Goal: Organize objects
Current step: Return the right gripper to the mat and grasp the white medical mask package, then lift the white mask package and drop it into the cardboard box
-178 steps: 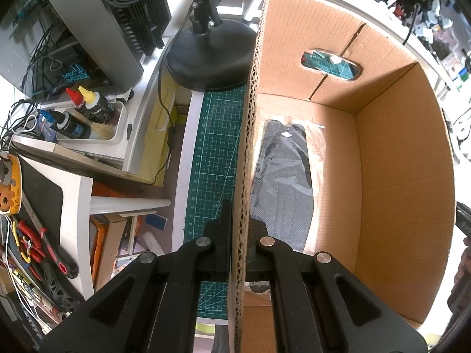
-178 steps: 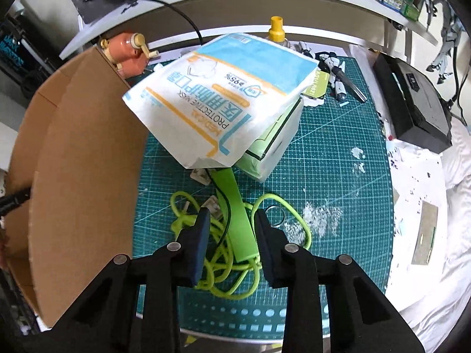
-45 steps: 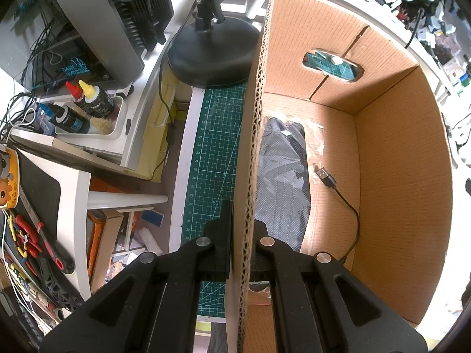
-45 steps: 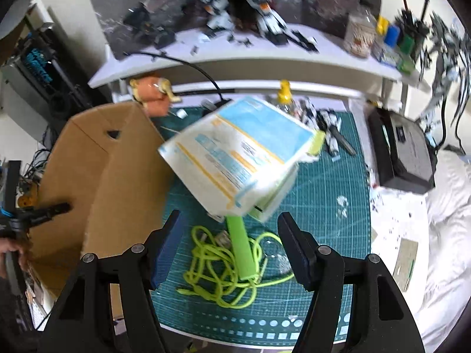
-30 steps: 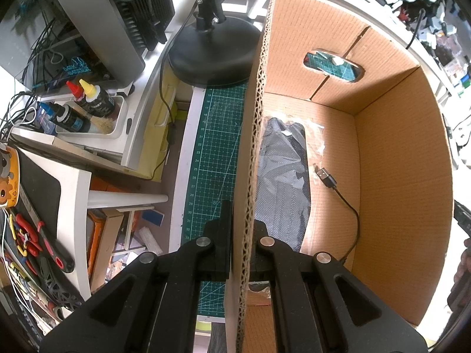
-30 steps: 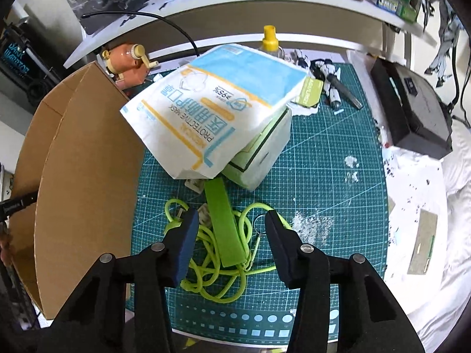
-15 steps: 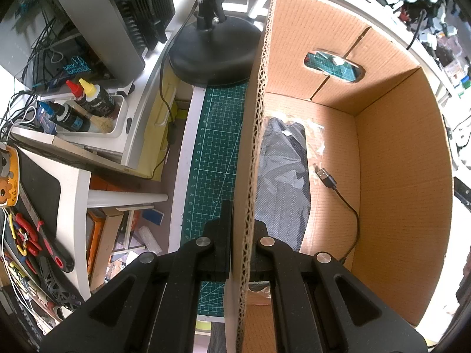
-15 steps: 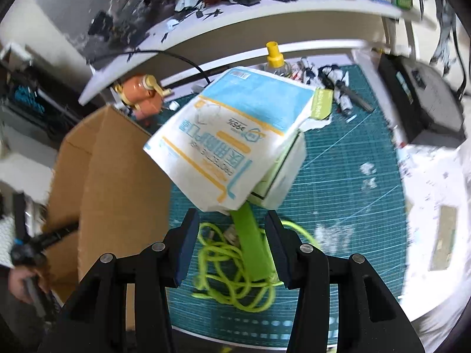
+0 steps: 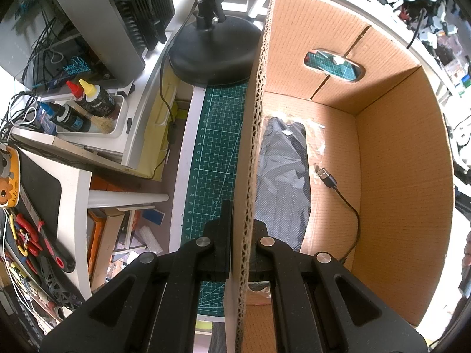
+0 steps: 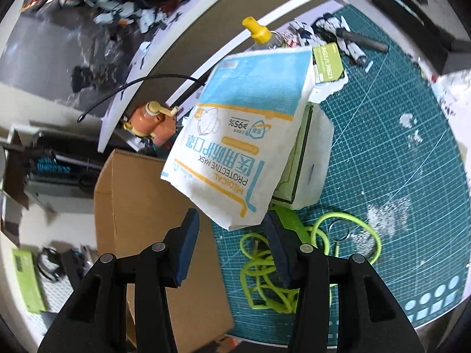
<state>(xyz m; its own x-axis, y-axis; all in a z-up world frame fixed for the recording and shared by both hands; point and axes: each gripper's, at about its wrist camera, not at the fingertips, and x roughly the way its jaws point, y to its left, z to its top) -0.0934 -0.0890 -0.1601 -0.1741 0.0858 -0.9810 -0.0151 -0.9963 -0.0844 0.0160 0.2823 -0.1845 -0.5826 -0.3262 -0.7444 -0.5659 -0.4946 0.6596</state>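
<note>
On green cutting mat [image 10: 382, 153]: cardboard box [image 9: 406, 194], near wall clamped by left gripper [image 9: 240, 236]; inside, bagged dark item [image 9: 282, 182], USB cable [image 9: 338, 194]. Right gripper [image 10: 232, 245] spread, apparently empty; mask packet [image 10: 244, 150] just beyond, neon cord [image 10: 270, 264] right.
</note>
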